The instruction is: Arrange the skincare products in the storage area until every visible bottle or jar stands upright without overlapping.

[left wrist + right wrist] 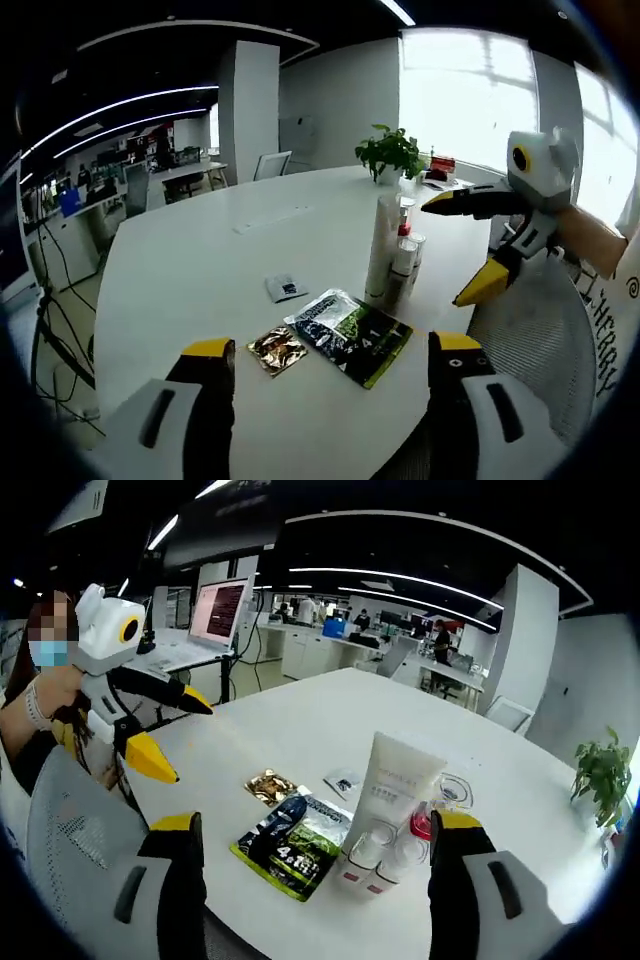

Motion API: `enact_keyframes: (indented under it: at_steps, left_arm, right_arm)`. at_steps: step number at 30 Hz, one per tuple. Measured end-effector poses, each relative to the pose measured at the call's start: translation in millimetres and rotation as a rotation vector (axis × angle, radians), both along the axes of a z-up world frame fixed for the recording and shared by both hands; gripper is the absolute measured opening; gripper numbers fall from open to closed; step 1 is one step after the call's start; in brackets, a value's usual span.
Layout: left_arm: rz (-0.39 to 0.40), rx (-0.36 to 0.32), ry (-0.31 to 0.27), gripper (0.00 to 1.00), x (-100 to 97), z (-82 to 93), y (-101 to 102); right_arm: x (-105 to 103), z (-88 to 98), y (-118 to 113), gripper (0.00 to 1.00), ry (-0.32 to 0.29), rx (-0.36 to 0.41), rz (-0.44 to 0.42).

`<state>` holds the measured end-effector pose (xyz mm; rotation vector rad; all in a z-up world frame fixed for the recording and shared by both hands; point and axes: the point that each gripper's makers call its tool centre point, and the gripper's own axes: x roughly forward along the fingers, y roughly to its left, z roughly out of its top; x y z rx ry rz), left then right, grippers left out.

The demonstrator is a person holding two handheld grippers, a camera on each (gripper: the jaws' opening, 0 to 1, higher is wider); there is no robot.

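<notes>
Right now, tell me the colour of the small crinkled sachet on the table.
Gold sachet, clearest in the right gripper view.

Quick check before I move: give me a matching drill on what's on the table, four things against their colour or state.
Things:
1. tall tube
2. big sachet
3. small packet
4. plant

Descriptions:
A. gold and shiny, lying flat
B. white, standing upright among small bottles
C. green leaves, at the far edge of the table
D. dark with a green patch, lying flat

Pairs: 1-B, 2-D, 3-A, 4-C
</notes>
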<state>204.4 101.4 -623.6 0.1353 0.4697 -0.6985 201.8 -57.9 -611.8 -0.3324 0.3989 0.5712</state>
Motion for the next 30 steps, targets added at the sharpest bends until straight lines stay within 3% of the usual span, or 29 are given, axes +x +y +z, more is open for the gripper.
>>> enact_keyframes:
  at_steps: [3,11,21,30]
  left_arm:
    - [0.009,-0.003,0.005,0.88,-2.0,-1.4,1]
    - [0.017,-0.012,0.008,0.98,-13.0,-1.4,1]
    - [0.070,-0.013,0.028,0.99,-17.6,-6.5,4]
    - [0.042,0.003,0.041,0.99,-4.0,-9.6,-9]
  right_arm:
    - [-2,-0.7,-8,0.99,0.007,0.008,-0.025]
    - [-8,-4.5,-12,0.99,0.025,0.003,-0.030]
    - [-12,-16.9,-14,0.99,0.065,-0.017,-0.032]
    - [-13,-14.5,-23,0.99,0.075,0.013,-0.035]
